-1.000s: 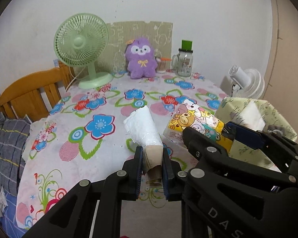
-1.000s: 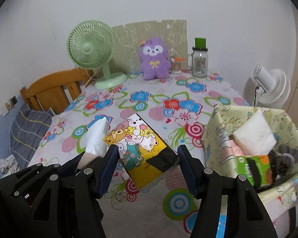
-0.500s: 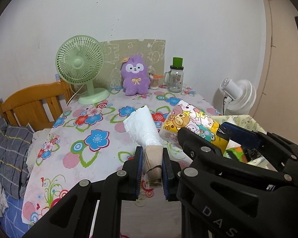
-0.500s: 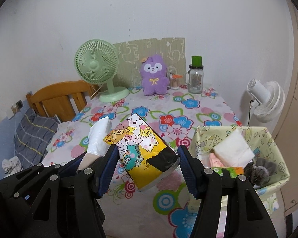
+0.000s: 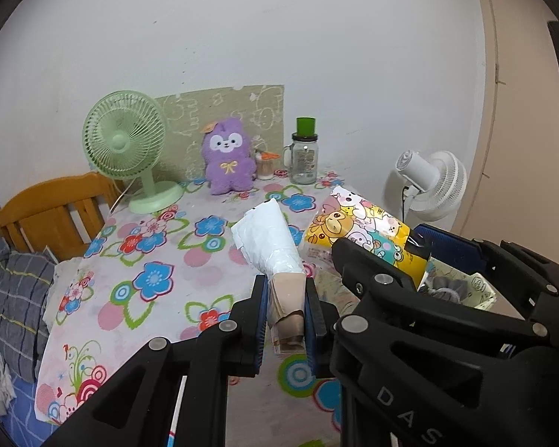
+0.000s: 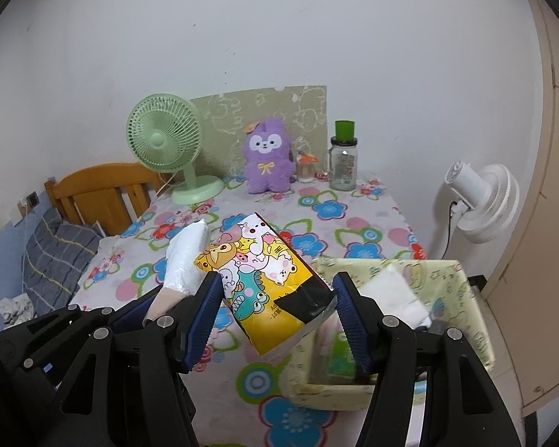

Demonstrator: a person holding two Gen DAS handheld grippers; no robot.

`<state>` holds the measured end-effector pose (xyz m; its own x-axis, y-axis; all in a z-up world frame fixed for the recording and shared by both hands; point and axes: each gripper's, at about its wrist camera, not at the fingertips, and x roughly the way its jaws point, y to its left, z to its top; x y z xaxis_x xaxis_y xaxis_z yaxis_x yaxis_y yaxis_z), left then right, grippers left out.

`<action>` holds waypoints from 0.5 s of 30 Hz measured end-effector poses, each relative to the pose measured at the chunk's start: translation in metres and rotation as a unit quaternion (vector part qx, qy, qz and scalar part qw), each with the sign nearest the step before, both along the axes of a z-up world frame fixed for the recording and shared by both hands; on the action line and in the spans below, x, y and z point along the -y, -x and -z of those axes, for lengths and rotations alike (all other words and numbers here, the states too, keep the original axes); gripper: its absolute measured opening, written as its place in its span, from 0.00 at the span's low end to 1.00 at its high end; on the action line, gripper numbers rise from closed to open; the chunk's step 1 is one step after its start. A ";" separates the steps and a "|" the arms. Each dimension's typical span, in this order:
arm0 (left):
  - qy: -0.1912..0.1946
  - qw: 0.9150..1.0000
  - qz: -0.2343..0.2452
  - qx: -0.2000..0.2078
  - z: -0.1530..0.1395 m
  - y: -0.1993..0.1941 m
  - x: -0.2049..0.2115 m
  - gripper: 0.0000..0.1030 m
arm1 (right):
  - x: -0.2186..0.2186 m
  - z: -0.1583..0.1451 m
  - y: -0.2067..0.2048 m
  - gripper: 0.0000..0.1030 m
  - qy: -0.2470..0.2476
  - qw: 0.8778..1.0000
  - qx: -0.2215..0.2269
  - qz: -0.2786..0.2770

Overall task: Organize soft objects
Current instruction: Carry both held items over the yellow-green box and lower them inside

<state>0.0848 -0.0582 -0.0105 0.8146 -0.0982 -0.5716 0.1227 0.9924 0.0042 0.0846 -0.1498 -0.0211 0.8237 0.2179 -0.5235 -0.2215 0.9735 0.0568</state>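
My left gripper [image 5: 286,316] is shut on a white and beige wrapped soft pack [image 5: 270,246], held above the flowered table [image 5: 152,260]. My right gripper [image 6: 275,307] is shut on a yellow cartoon tissue pack [image 6: 268,279], held above the table's front, next to the pale green fabric basket [image 6: 462,298]. The basket holds a white tissue pack [image 6: 391,294] and other soft items. In the left wrist view the yellow pack [image 5: 365,234] and right gripper [image 5: 384,260] sit just right of my left gripper. A purple plush [image 6: 266,156] stands at the table's back.
A green desk fan [image 6: 167,141], a glass jar with green lid [image 6: 343,164] and a small cup [image 6: 305,167] stand at the back. A white floor fan [image 6: 480,193] is right of the table. A wooden chair [image 6: 100,193] and a grey plaid cloth [image 6: 52,253] are left.
Both grippers have risen and drawn back with their packs held; the table and basket look lower and farther. The basket now lies beneath the right gripper's right finger.
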 end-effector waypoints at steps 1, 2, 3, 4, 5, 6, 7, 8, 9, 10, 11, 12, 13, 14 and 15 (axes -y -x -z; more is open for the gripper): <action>-0.002 1.000 0.001 0.000 -0.001 -0.001 0.005 0.15 | 0.005 -0.001 -0.001 0.63 0.000 1.000 0.001 0.001; -0.003 1.000 0.003 0.001 -0.002 -0.001 0.009 0.15 | 0.008 -0.002 -0.001 0.63 0.000 1.000 0.002 0.001; -0.004 1.000 0.005 0.002 -0.003 -0.002 0.014 0.15 | 0.013 -0.003 -0.002 0.63 0.000 1.000 0.003 0.002; -0.004 1.000 0.007 0.002 -0.003 -0.003 0.018 0.15 | 0.017 -0.003 -0.003 0.63 0.001 1.000 0.004 0.003; -0.004 1.000 0.009 0.002 -0.003 -0.004 0.023 0.15 | 0.021 -0.004 -0.004 0.63 0.001 1.000 0.004 0.005; -0.004 1.000 0.012 0.002 -0.003 -0.005 0.026 0.15 | 0.026 -0.004 -0.005 0.63 0.002 1.000 0.004 0.007; -0.002 1.000 0.016 0.002 -0.003 -0.006 0.031 0.15 | 0.031 -0.004 -0.006 0.63 0.003 1.000 0.004 0.010; -0.001 1.000 0.019 0.001 -0.002 -0.008 0.034 0.15 | 0.036 -0.004 -0.007 0.63 0.004 1.000 0.003 0.014; 0.002 1.000 0.022 0.000 -0.001 -0.010 0.039 0.15 | 0.040 -0.003 -0.008 0.63 0.005 1.000 0.002 0.017; 0.004 1.000 0.026 0.000 0.000 -0.011 0.043 0.15 | 0.044 -0.003 -0.009 0.63 0.006 1.000 0.002 0.020; 0.006 1.000 0.029 -0.002 0.002 -0.013 0.048 0.15 | 0.048 -0.002 -0.010 0.63 0.008 1.000 0.001 0.023; 0.008 0.999 0.033 -0.004 0.004 -0.015 0.053 0.15 | 0.053 0.000 -0.011 0.63 0.011 1.000 -0.001 0.027; 0.009 0.999 0.036 -0.005 0.005 -0.017 0.056 0.15 | 0.057 0.001 -0.013 0.63 0.012 0.999 -0.002 0.030; 0.010 0.999 0.039 -0.005 0.006 -0.018 0.060 0.15 | 0.061 0.002 -0.014 0.63 0.013 0.999 -0.003 0.033; 0.011 0.999 0.042 -0.006 0.008 -0.020 0.063 0.15 | 0.065 0.004 -0.016 0.63 0.013 0.999 -0.004 0.036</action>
<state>0.1048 -0.1217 -0.0183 0.7961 -0.1777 -0.5785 0.2047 0.9786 -0.0188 0.1004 -0.2149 -0.0250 0.8323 0.1442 -0.5353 -0.1505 0.9881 0.0320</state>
